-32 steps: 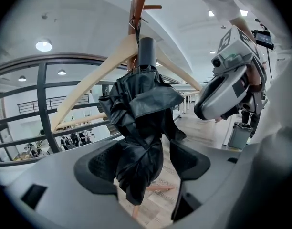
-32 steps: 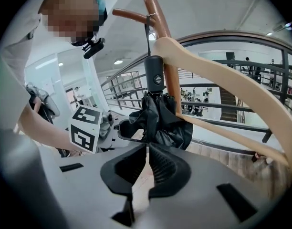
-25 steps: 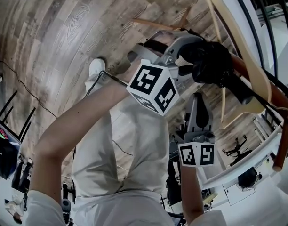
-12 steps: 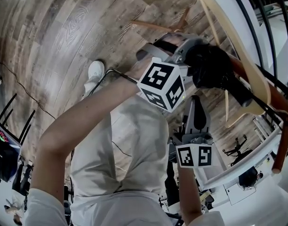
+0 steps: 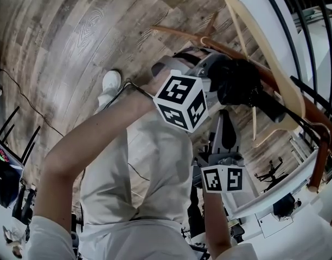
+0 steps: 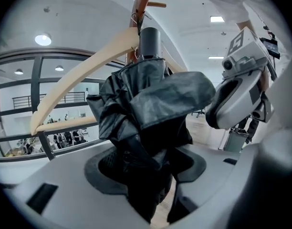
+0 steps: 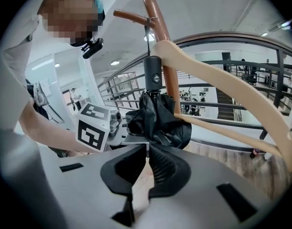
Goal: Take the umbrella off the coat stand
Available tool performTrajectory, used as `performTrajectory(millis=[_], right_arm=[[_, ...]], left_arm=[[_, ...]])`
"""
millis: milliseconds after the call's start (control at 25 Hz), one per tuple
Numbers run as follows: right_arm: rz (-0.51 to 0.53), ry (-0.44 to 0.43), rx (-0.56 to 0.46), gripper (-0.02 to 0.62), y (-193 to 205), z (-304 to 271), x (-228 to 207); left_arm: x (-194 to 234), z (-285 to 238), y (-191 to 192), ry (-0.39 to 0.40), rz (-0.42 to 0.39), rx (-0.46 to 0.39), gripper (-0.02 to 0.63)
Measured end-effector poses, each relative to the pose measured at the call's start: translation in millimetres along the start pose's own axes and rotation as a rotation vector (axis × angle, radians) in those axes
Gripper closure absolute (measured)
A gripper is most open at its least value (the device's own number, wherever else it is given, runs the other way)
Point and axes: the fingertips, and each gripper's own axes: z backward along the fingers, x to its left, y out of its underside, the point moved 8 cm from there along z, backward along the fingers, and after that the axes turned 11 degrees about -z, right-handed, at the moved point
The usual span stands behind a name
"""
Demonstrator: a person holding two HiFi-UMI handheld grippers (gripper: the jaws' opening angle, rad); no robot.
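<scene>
Jaws of left gripper (image 6: 146, 173): we have just been closing them; they now pinch the black umbrella (image 6: 151, 104).
Umbrella: hangs from coat stand (image 7: 161, 42); we judge it ready to lift off.
Right gripper (image 7: 142, 168): jaws nearly together, empty.

Coat stand (image 7: 160, 37): brown wood pole w/ pegs. Umbrella (image 7: 158, 116), black & folded, hangs handle-up by its strap from a peg, w/ a pale wood hanger (image 7: 222, 87) on the same pole, touching it. Floor (image 5: 74, 47): wood plank, carries the stand's base legs (image 5: 177, 32), a white shoe (image 5: 110, 81) & a thin black cable (image 5: 25, 93).
</scene>
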Motion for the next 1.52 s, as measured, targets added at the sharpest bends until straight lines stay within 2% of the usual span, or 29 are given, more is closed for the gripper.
performTrajectory(millis=[320,560,960,1520], right_arm=[[0.009,-0.010,0.010,0.552,-3,14,8],[0.012,-0.006,0.005,0.552,-3,24,14],[0.005,-0.011,-0.023,0.552,-15,54,37],[-0.003,-0.001,-0.042,0.552,-38,91,63]], left_arm=[[-3,19,-4,-0.023,0.038,0.018,0.354],[-9,32,-7,-0.023,0.031,0.032,0.354],[-25,69,-35,-0.022,0.042,0.050,0.354],[-28,108,-72,-0.025,0.049,0.070,0.354]])
